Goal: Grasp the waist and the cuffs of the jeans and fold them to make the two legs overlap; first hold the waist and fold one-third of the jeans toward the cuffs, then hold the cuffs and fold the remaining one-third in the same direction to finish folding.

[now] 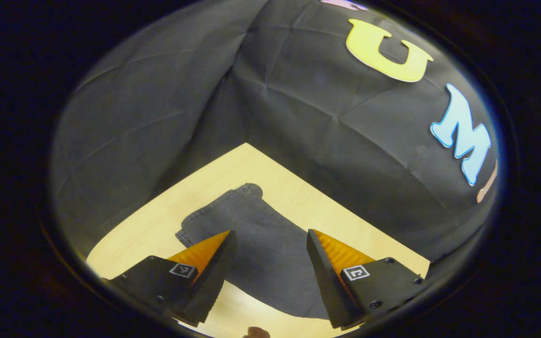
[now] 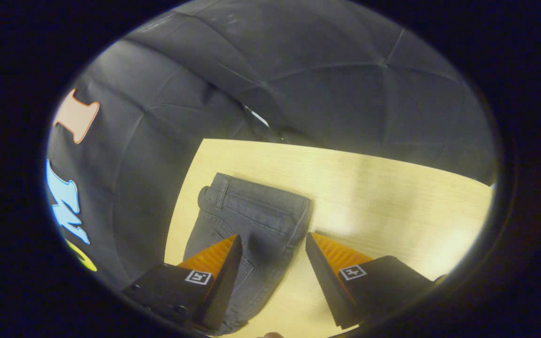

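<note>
While both tongs, left [image 1: 268, 237] and right [image 2: 273, 239], hang wide above dark grey denim jeans [image 2: 251, 220], sloppy grab could bunch legs.

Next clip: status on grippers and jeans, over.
Left gripper open, right gripper open, both above jeans. Jeans flat on wooden table, ungrasped. Nothing in the way.

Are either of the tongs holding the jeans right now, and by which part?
Nothing is held. Left tongs and right tongs both stand open above the jeans lying on the table.
</note>
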`<state>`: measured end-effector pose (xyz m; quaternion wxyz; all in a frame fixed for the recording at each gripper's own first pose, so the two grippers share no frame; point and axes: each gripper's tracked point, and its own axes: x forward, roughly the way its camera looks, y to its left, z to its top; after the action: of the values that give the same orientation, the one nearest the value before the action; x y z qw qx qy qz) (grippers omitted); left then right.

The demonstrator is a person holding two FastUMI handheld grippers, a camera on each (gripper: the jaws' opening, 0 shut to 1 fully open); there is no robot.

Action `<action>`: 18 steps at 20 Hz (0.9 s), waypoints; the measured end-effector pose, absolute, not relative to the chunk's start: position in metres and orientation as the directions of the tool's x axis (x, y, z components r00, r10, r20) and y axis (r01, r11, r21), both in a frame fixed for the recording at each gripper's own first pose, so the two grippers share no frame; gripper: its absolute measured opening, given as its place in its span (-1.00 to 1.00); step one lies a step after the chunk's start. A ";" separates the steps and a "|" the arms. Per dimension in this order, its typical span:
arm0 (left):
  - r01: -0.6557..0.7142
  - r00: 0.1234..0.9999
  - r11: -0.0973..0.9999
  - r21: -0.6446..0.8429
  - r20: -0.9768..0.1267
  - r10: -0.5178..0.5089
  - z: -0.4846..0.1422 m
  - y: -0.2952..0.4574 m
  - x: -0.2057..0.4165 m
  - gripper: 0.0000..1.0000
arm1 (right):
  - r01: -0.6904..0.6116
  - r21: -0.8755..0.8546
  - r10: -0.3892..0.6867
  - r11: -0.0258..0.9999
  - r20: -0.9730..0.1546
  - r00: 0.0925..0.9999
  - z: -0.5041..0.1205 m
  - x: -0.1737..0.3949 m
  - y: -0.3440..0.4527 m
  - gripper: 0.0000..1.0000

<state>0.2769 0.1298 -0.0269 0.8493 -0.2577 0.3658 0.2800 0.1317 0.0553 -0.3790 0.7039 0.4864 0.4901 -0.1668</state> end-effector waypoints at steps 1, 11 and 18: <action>-0.657 0.588 0.715 -0.239 -0.755 0.288 -0.023 0.128 0.277 0.95 | 0.712 0.517 0.238 0.475 -0.855 0.462 -0.385 0.133 0.058 0.66; -0.612 0.629 0.749 -0.254 -0.731 0.267 -0.028 0.093 0.258 0.95 | 0.678 0.554 0.234 0.484 -0.828 0.510 -0.397 0.135 0.063 -0.47; -0.592 0.651 0.764 -0.258 -0.712 0.264 -0.016 0.090 0.254 0.95 | 0.571 0.553 0.177 0.607 -0.794 0.582 -0.366 0.143 0.057 -0.72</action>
<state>0.2537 0.0900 -0.0164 0.8758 -0.2417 0.3389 0.2443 0.1433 0.0572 -0.3656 0.7811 0.4250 0.4397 -0.1260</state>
